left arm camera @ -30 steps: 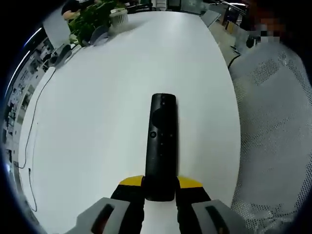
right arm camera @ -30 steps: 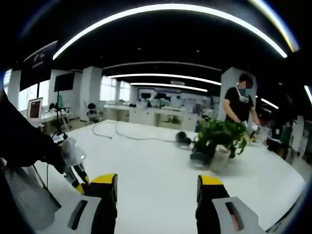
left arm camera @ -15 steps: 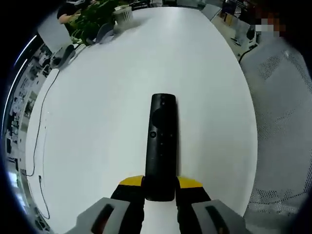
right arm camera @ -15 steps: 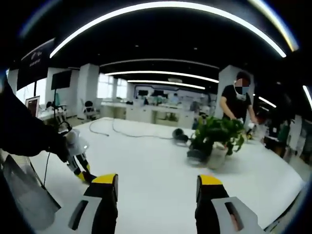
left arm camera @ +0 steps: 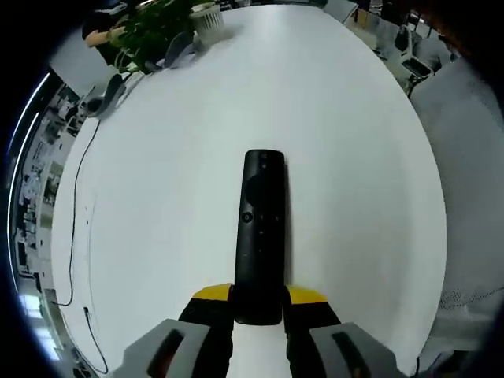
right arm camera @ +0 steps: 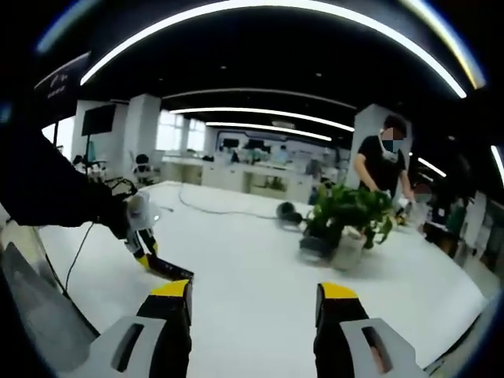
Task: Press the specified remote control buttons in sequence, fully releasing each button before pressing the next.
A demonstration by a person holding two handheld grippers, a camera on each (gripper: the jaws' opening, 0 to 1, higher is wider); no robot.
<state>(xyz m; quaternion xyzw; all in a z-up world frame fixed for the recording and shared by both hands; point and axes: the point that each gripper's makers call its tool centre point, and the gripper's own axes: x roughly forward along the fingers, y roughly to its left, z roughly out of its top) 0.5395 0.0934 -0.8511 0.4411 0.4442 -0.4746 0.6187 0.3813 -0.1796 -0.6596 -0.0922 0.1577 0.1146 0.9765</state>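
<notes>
A slim black remote control point(left arm camera: 261, 228) points away from me over the white table point(left arm camera: 157, 197). My left gripper point(left arm camera: 260, 305) is shut on its near end, with a yellow-tipped jaw on each side. In the right gripper view the same left gripper point(right arm camera: 138, 230) hangs at the left in a dark-sleeved hand, and the remote point(right arm camera: 170, 269) sticks out low over the table point(right arm camera: 252, 252). My right gripper point(right arm camera: 253, 303) stands open with nothing between its fingers, apart from the remote.
A potted plant point(right arm camera: 348, 219) in a white pot point(left arm camera: 206, 16) stands at the table's far end, with a dark object point(right arm camera: 288, 214) and a cable point(left arm camera: 79, 205) nearby. A person point(right arm camera: 383, 169) stands behind the plant. A white mesh chair point(left arm camera: 472, 150) is beside the table edge.
The left gripper has moved right in the right gripper view, and the remote it holds now shows there. The left view has pulled back, showing more of the table. Both grips are unchanged.
</notes>
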